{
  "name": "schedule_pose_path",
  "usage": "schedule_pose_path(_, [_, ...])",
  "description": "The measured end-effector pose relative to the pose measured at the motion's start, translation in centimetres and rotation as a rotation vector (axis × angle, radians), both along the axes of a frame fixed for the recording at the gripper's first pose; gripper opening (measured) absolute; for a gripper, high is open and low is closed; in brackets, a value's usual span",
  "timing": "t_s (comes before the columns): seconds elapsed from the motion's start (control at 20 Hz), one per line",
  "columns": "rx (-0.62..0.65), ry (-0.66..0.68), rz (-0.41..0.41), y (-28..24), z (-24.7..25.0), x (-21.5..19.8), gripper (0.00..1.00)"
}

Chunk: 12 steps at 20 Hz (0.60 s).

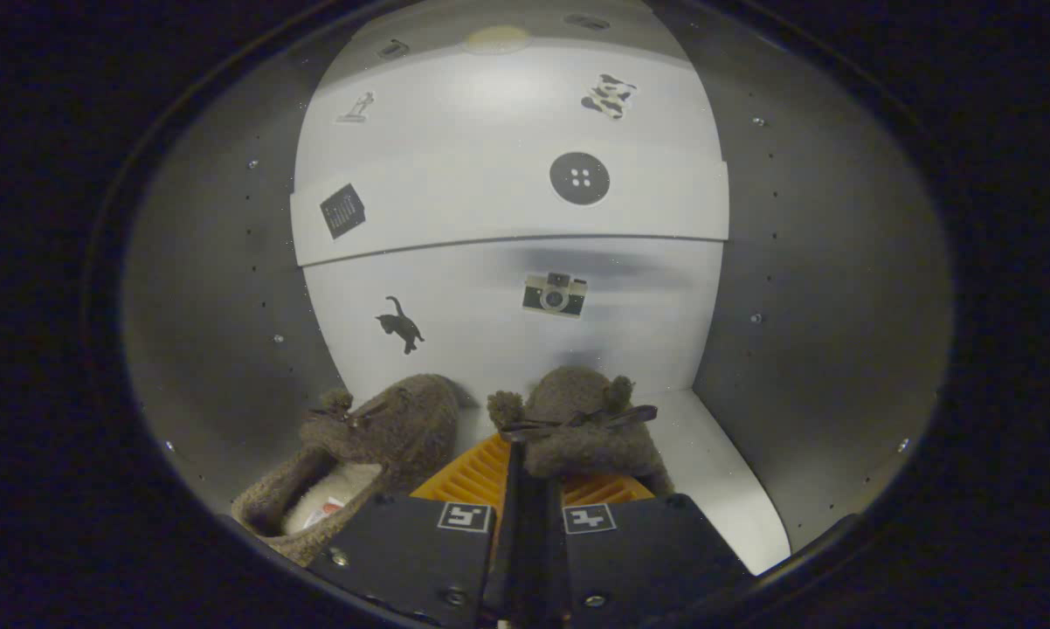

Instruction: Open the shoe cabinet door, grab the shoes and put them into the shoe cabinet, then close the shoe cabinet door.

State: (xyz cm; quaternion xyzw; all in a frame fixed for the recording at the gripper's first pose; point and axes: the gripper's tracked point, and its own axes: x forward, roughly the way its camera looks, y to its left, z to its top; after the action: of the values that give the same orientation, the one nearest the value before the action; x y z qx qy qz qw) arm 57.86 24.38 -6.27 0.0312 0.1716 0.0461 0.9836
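**Inside the cabinet, second slipper gripped**

Looking into the shoe cabinet, grey side walls left and right, pale floor showing at lower right. Gripper at bottom centre, fingers drawn close together and clamped on the rear of the right slipper, a fuzzy brown one with pompoms and a thin dark bow across the top. Toe of that slipper pointing toward the back panel, sitting at centre frame just above the fingers. Left slipper of the same brown pile lying on the cabinet floor at lower left, just beside the held one, angled, its pale lining and opening turned toward the camera. Cannot tell whether the two slippers touch.

White back panel with stickers: black cat left of centre, small camera at centre. Above, a paler band with a dark button sticker upper centre-right and a dark square sticker at upper left.
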Motion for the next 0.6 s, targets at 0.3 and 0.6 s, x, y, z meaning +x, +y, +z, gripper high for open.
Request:
schedule_pose_path(0.3, [-0.018, 0.028, 0.043, 1.7, 0.2, -1.3, 0.56])
schedule_pose_path(0.6, [0.012, -0.042, 0.037, 1.6, 1.7, -4.9, 0.67])
